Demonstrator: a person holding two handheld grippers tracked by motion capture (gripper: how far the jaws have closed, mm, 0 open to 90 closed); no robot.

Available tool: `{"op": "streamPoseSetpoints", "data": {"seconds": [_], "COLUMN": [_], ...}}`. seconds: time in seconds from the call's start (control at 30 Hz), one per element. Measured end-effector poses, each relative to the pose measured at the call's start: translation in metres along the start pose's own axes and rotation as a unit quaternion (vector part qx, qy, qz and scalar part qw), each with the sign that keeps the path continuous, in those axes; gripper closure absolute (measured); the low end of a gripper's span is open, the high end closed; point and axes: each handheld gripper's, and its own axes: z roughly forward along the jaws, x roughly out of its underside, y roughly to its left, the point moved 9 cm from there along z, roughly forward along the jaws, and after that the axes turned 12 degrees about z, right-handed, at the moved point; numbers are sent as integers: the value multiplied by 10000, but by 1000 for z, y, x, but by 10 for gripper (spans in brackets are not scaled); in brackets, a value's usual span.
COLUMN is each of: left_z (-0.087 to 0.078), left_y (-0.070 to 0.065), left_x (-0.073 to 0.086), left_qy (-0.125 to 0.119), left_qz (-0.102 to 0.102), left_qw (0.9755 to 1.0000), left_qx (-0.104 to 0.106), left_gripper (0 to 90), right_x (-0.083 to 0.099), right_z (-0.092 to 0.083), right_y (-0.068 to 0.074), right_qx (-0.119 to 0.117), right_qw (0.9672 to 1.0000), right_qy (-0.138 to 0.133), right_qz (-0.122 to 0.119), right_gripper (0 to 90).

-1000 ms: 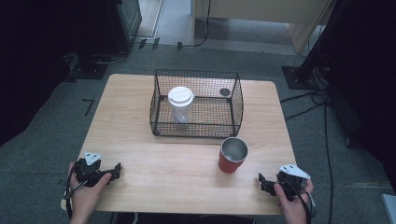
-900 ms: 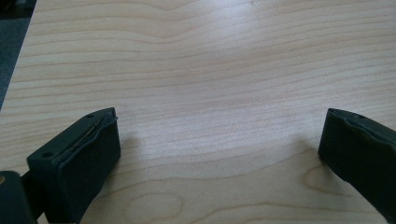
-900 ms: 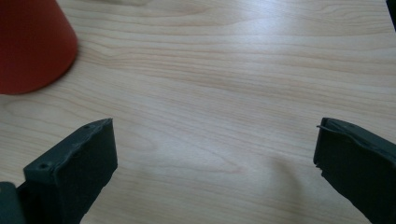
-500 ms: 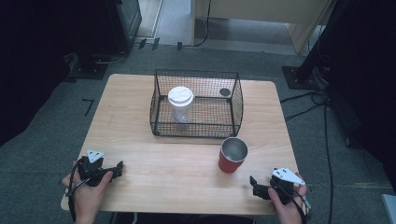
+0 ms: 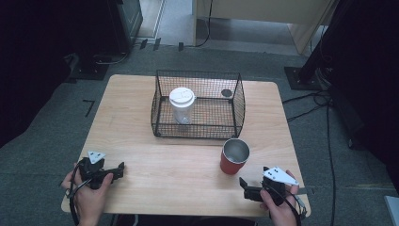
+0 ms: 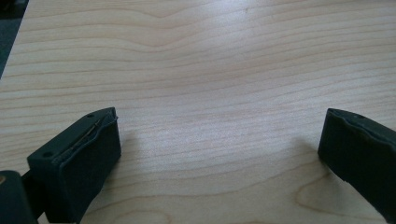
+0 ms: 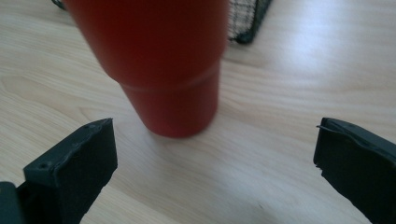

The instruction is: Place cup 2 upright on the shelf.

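The left gripper (image 5: 117, 169) rests low over the table (image 5: 141, 122) near its front left corner, held in the person's left hand (image 5: 89, 197); in the left gripper view its jaws stand wide apart with bare wood between them. A wire basket (image 5: 197, 104) sits at the middle of the table toward the rear edge, and a clear jar (image 5: 181, 105) with a white lid stands upright inside it on the basket's left side. A red cup (image 5: 234, 156) with a metal interior stands upright just in front of the basket's front right corner, apart from it. The right gripper (image 5: 245, 184) sits near the front right corner, held in the right hand (image 5: 278, 209), pointing toward the cup. In the right gripper view its jaws are wide apart, with the cup (image 7: 163, 65) close ahead, left of centre and not between them.
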Motion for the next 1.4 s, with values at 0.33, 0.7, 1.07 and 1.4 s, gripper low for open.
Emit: {"op": "streamPoseSetpoints", "data": {"seconds": [0.33,0.7,1.07,1.4], "left_z": [0,0,0,0], "left_y": [0,0,0,0], "left_x": [0,0,0,0], "left_qy": [-1,-6,-5,-6], "left_qz": [-2,-2,-4,-1], "left_qw": [10000,10000,10000,10000], "left_qx": [0,2,3,4], "left_gripper": [0,0,0,0], "right_x": [-19,-36,-45,-50], "right_z": [9,21,36,48], "right_y": [39,52,49,47], "right_qx": [-237,-23,239,235], "right_qw": [9995,9997,9995,9988], "right_qy": [-88,-170,-183,-368], "right_qz": [-213,-183,42,238], "right_gripper": [0,0,0,36]}}
